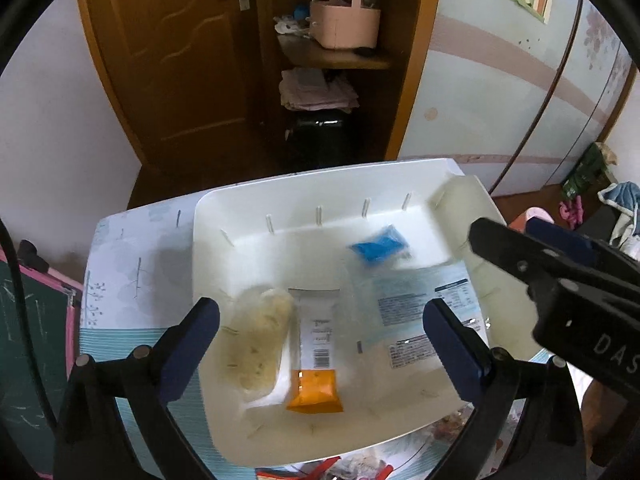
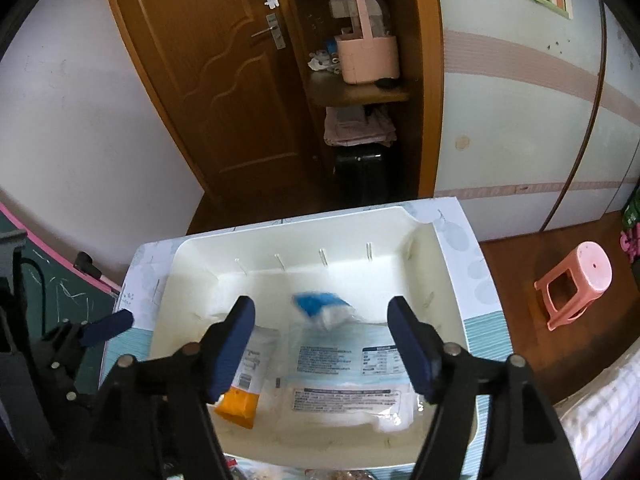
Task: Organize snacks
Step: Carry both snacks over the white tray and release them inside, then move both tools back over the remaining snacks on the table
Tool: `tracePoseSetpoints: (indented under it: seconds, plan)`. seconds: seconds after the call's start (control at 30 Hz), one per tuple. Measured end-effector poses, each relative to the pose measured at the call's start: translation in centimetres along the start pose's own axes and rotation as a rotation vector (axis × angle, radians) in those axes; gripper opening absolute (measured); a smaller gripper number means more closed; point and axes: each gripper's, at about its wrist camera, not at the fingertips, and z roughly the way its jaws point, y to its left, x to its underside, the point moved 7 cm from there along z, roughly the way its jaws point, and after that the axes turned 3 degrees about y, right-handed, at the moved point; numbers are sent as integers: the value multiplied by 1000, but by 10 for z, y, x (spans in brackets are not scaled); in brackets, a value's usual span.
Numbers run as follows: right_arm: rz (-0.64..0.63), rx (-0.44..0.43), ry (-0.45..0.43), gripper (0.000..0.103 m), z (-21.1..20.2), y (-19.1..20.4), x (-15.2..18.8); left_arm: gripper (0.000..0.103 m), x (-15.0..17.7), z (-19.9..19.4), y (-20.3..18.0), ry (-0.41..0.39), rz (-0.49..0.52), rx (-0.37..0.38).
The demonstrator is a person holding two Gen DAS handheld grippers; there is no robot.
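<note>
On the table (image 1: 120,264), a white bin (image 1: 240,216) takes up most of the top, far rim near the table's far edge. Snacks lie on its floor. Orange-ended packet (image 1: 316,356) near the middle, orange end toward the near rim. Pale lumpy bag (image 1: 260,340) just left of it, touching. Big clear pack (image 1: 416,312) with printed labels on the right side of the bin, beside the orange packet. Small blue packet (image 1: 380,248) toward the far right of the bin, blurred; can't tell if it rests on the clear pack or is off the floor.

Left gripper (image 1: 320,320) hangs over the near half of the bin, fingers spread wide, nothing between them; pale bag, orange packet and part of the clear pack show in the gap. Right gripper (image 2: 322,320) hangs over the bin too, jaws wide apart, holding nothing; blue packet (image 2: 320,304) shows blurred in the gap, not touching either finger. From the left view the right gripper (image 1: 520,256) sits over the bin's right rim. From the right view the left gripper's blue fingertip (image 2: 108,326) pokes over the left rim.

More wrappers (image 1: 320,468) at the table's near edge, outside the bin, too cut off to tell. Pink stool (image 2: 576,280) on the floor right of the table. Brown door (image 1: 180,60) and shelf with pink basket (image 1: 344,24) behind.
</note>
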Motion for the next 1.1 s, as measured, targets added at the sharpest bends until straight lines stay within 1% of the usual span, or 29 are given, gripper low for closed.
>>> tracePoseSetpoints:
  seconds: [0.1, 0.13, 0.23, 0.37, 0.47, 0.53, 0.6, 0.67, 0.73, 0.83, 1.1]
  plan:
    - [14, -9, 8, 70, 2, -2, 2, 101, 0, -5, -5, -52, -5, 50]
    - [17, -8, 10, 70, 2, -3, 3, 101, 0, -7, -6, -60, -7, 56]
    - [29, -11, 20, 70, 4, -5, 7, 101, 3, -10, -10, -84, 14, 39]
    - [47, -11, 40, 70, 7, -10, 14, 101, 10, -6, -14, -47, 62, 4]
    - [54, -9, 48, 70, 8, -10, 20, 101, 17, -1, -13, -2, 69, -9]
    - [57, -11, 51, 70, 6, -10, 24, 101, 19, 1, -9, 26, 57, -4]
    - [56, -7, 53, 70, 4, -10, 29, 101, 23, 3, -5, 58, 33, 25]
    - [55, -5, 56, 70, 1, -11, 33, 101, 26, 1, 2, 70, -1, 35]
    - [56, -3, 59, 70, -1, -10, 36, 101, 27, -4, 7, 62, -16, 35]
    - [63, -11, 53, 70, -9, -10, 40, 101, 28, -15, 11, 37, -9, 10]
    - [61, -17, 7, 70, -46, 2, 41, 101, 28, -66, 13, -38, 21, -17]
